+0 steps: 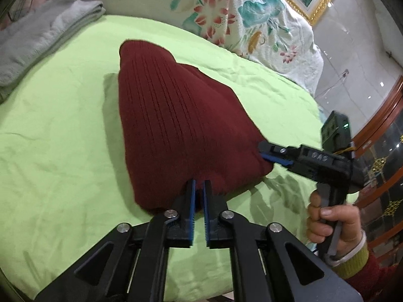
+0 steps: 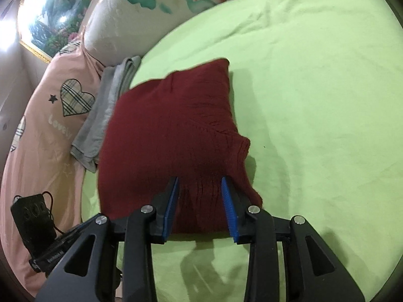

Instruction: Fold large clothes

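A dark red knitted sweater (image 1: 176,125) lies folded into a compact pile on the light green bedsheet (image 1: 63,138). My left gripper (image 1: 199,183) is at the sweater's near edge, its blue pads (image 1: 192,201) a narrow gap apart and not squeezing the knit. My right gripper (image 2: 200,179) stands open over the sweater (image 2: 171,130), with the near edge of the pile lying between its fingers. In the left wrist view the right gripper (image 1: 265,154) reaches in from the right to the sweater's near right corner, held by a hand (image 1: 332,224).
A folded grey garment (image 1: 37,40) lies at the sheet's far left. A floral quilt (image 1: 252,17) is piled along the far side. A pink heart-print cover (image 2: 45,130) and a small black device with a cord (image 2: 32,224) lie left of the sheet. A wooden cabinet (image 1: 385,171) stands right.
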A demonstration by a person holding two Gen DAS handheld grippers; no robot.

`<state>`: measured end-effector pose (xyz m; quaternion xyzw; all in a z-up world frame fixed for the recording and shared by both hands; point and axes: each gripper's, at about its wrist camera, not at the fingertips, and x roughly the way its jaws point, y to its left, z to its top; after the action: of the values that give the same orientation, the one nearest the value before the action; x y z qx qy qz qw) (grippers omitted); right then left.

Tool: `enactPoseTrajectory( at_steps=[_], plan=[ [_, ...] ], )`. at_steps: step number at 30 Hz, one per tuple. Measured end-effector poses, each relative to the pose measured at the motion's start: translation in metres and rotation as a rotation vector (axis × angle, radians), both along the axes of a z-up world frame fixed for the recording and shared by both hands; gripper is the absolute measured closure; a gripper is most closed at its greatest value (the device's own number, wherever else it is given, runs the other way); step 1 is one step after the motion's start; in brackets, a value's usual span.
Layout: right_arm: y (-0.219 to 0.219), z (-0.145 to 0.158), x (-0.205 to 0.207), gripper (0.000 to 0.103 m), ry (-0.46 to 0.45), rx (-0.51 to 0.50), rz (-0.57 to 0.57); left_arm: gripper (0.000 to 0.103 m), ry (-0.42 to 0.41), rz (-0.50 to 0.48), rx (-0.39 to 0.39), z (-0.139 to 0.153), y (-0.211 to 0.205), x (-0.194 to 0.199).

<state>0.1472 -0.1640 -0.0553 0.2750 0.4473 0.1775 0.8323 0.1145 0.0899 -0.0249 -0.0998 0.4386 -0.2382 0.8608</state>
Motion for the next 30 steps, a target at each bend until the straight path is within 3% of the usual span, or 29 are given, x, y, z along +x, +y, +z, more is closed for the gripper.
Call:
enactPoseTrajectory(
  at_steps=[1, 2, 4, 7, 14, 17, 20, 30],
  plan=[
    [0.0, 0.006, -0.003, 0.064, -0.015, -0.004, 0.003, 0.076, -0.01, 0.003, 0.009, 0.004, 0.001, -0.004],
    [0.001, 0.015, -0.008, 0.062, -0.038, -0.015, 0.006, 0.047, -0.025, 0.02, 0.026, 0.009, 0.002, -0.009],
    [0.003, 0.03, -0.017, 0.055, -0.083, -0.038, 0.011, 0.018, -0.052, 0.074, 0.068, 0.017, 0.007, -0.016],
    [0.008, 0.045, -0.03, 0.053, -0.13, -0.088, 0.021, 0.018, -0.06, 0.114, 0.064, 0.021, 0.02, -0.025],
    [0.026, 0.046, -0.066, 0.045, -0.166, -0.278, 0.073, 0.018, -0.008, 0.249, 0.201, 0.003, 0.047, -0.039],
    [0.032, 0.039, -0.079, 0.038, -0.156, -0.329, 0.1, 0.018, -0.025, 0.279, 0.275, -0.001, 0.05, -0.052],
    [0.033, 0.033, -0.088, 0.025, -0.137, -0.35, 0.122, 0.018, -0.048, 0.276, 0.334, -0.004, 0.044, -0.058],
    [0.04, 0.027, -0.102, 0.024, -0.113, -0.413, 0.174, 0.018, -0.088, 0.289, 0.48, -0.006, 0.02, -0.069]
  ],
)
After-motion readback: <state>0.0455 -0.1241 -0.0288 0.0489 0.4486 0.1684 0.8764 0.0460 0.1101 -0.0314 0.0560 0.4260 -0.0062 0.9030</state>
